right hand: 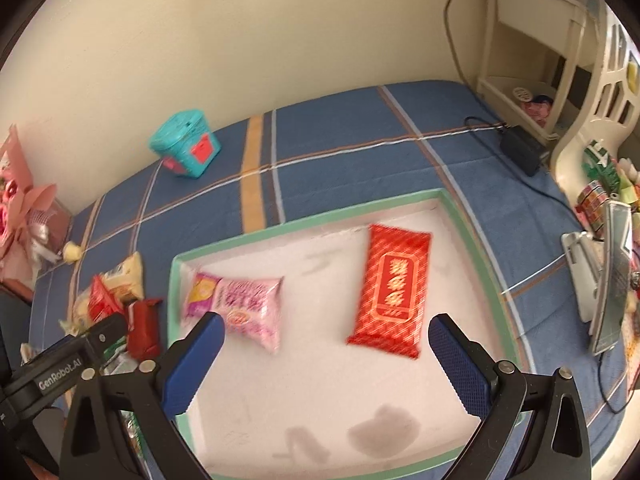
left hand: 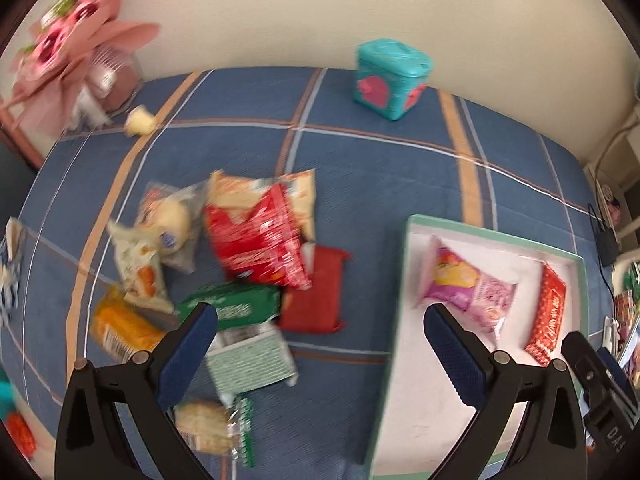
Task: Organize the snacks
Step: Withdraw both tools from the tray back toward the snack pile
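Blue-padded left hand-held gripper (left hand: pixel 320 344) spread wide, empty, hovering over snack pile on bed (left hand: pixel 380 168). Right hand-held gripper (right hand: pixel 326 354) also wide apart, nothing held, over white tray (right hand: pixel 468 216). Nearest left one: green pack (left hand: pixel 236 304), flat dark-red pack (left hand: pixel 316 296) just right of it, big red bag (left hand: pixel 260 236) farther back. Tray already has pink bag (right hand: pixel 240 304) and red packet (right hand: pixel 394 288). Guessing all light, crinkly, slippery film, so pinch across flat middle or sealed edge, gently, contents probably crush.

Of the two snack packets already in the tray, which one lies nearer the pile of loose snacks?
The pink packet; the red-and-gold packet lies on the tray's far side.
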### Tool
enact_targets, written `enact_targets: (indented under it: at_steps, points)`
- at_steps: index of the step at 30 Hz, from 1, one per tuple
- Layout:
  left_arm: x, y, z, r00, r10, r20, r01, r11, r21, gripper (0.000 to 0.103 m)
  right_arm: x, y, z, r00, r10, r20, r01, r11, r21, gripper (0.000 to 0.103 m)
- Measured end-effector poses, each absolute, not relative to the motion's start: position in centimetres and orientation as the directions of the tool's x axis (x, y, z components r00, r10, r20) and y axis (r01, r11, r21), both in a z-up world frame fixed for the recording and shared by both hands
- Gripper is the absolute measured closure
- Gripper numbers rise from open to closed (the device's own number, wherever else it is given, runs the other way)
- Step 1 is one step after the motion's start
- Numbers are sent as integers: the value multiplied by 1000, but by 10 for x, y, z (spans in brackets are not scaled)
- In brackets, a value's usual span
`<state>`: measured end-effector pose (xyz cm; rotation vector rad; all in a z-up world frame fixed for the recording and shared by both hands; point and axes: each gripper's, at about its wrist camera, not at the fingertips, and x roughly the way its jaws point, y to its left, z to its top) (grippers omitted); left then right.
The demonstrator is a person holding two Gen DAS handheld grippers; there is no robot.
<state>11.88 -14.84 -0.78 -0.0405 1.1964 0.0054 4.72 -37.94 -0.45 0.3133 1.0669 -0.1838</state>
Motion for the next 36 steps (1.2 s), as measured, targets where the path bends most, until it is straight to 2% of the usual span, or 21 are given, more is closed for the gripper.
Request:
enact_targets:
  at_steps: [13,18,23,36]
  points:
    - [70,-104,-13,357,44,-933,-40,999,31,0,22,-313,-5,468,51,-882,151,979,136,0]
    - [60,-88,-10,376,74,-924,-68,996,52,0,11,-300,-7,460,73,-885,148,976,158,0]
    - [56,-72,-5,385,72,-920,-105,994,34,0,8,-289,-10,447,102,-889,132,975,178,0]
    - [62,5,-22,319,42,-947,-327,943,-68,0,25,-249,-32,374,158,-914,73,977,199,0]
